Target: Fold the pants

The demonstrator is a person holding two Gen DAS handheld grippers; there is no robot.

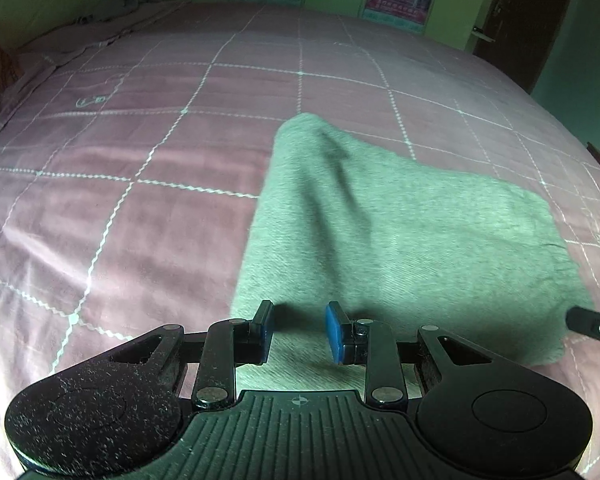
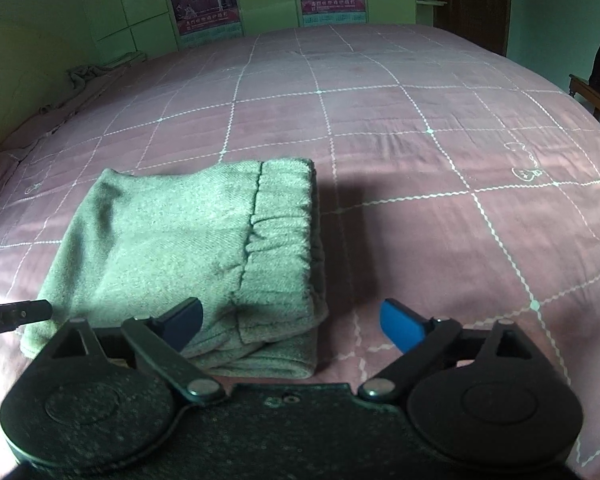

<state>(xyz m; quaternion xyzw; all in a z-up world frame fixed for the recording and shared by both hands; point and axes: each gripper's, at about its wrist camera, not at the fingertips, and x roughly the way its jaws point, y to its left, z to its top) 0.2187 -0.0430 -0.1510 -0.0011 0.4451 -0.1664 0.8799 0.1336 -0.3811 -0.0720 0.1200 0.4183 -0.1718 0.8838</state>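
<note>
Grey-green pants [image 2: 188, 248] lying folded into a compact stack on the pink checked bedspread [image 2: 420, 160], elastic waistband [image 2: 284, 224] on top along the 3 o'clock edge, at least 2 layers showing at the near corner. Right gripper [image 2: 290, 322] hovering wide open at the 6 o'clock end of the stack, left blue pad over the cloth, right pad over bare bedspread, nothing held. Left gripper [image 1: 300, 330] parted too, a narrower gap, low over the near edge of the pants [image 1: 380, 220], empty; tip of the other tool just visible at 3 o'clock in that view. Judging by the neat rectangle, task near its end: either 1 last fold or a final smoothing. For a last fold, best to pinch both near corners through all layers, not only the top sheet, lift together and level, carry toward 12 o'clock, and lay edge on edge before letting go. Raised ridge toward 11 o'clock in the left view worth pressing flat first, lest it lock a crease in. Waistband bulk likely to spring back, so a slow release advisable.
</note>
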